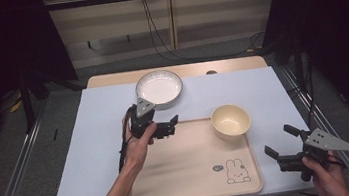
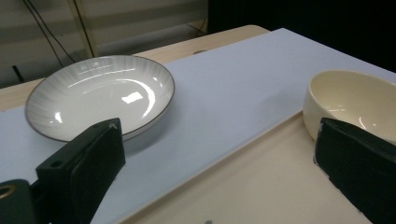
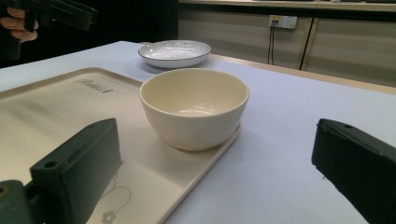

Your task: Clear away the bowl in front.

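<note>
A pale surface (image 1: 92,138) is seen from above, covered by a light sheet, with a wooden strip showing along its far edge.

Toward nine o'clock from the middle of the high view, the left tool (image 1: 168,125) is held in the person's left hand (image 1: 138,145) above the far left corner of a cream tray (image 1: 181,172). Its two black jaws are spread wide apart and nothing is held between them. In the left gripper view the jaws frame bare sheet and tray edge.

At twelve o'clock, near the far edge of the surface, a shallow white plate (image 1: 158,88) with a dark rim and ribbed inner wall is set on the sheet, off the tray. It is seen just beyond the left tool.

The tray is laid at six o'clock, close to the near edge. A rabbit drawing (image 1: 237,171) is printed at its near right corner.

At the tray's far right corner, toward two o'clock, a cream bowl (image 1: 230,120) is stood upright and empty, its base resting on the tray by the rim.

At four o'clock, off the tray's right side, the right tool (image 1: 279,141) is held in the right hand (image 1: 328,177) over the sheet. Its jaws are also opened wide and empty, and the bowl is seen between them, farther off, in the right gripper view.
</note>
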`<state>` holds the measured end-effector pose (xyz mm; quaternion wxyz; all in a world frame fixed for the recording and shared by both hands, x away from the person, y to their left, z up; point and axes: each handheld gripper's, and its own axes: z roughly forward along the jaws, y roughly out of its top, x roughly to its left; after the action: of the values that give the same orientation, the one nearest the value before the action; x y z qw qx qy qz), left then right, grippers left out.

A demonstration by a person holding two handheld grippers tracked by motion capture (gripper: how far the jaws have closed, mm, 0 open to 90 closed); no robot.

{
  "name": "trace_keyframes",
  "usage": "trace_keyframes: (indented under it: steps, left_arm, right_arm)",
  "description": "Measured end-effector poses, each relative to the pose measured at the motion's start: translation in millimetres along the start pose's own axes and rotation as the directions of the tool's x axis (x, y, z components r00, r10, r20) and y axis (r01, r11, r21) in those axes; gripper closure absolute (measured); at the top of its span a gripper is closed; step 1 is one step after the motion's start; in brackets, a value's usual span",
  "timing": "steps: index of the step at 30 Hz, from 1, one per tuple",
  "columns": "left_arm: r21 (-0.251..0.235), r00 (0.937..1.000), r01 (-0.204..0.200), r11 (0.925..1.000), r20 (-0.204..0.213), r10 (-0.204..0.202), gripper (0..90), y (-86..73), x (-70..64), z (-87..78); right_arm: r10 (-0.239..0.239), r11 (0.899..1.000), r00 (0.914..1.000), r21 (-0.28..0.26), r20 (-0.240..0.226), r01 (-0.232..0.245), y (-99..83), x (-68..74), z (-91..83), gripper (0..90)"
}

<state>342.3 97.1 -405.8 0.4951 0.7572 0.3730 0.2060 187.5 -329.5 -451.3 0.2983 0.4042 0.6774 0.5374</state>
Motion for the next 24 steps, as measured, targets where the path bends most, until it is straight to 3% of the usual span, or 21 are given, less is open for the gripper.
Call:
trace_keyframes:
  steps: [14, 16, 19, 24]
  left_arm:
    - [-0.036, 0.9987, 0.0, 0.9994, -0.05, -0.001, 3.4, -22.3, 6.1, -49.2]
    - [-0.058, 0.9979, 0.009, 0.9983, -0.064, -0.012, 2.5, -25.8, 6.1, -55.4]
    - [-0.056, 0.9957, -0.008, 0.9984, -0.092, 0.002, 1.9, -32.9, 8.1, -67.6]
    - [-0.065, 0.9932, 0.011, 0.9978, -0.115, -0.019, 1.4, -46.5, 14.1, -85.2]
  right_arm:
    - [-0.001, 1.0, 1.0, 0.007, 0.008, 0.001, -0.4, 0.5, 0.9, 1.0]
    - [0.001, 1.0, 0.9999, 0.006, 0.01, -0.001, -0.5, 1.0, 1.3, 1.0]
    - [0.0, 1.0, 0.9999, 0.005, 0.012, 0.0, -0.5, 0.7, 1.4, 1.0]
    - [0.004, 1.0, 1.0, 0.011, 0.008, -0.004, -0.6, 0.9, 1.2, 1.0]
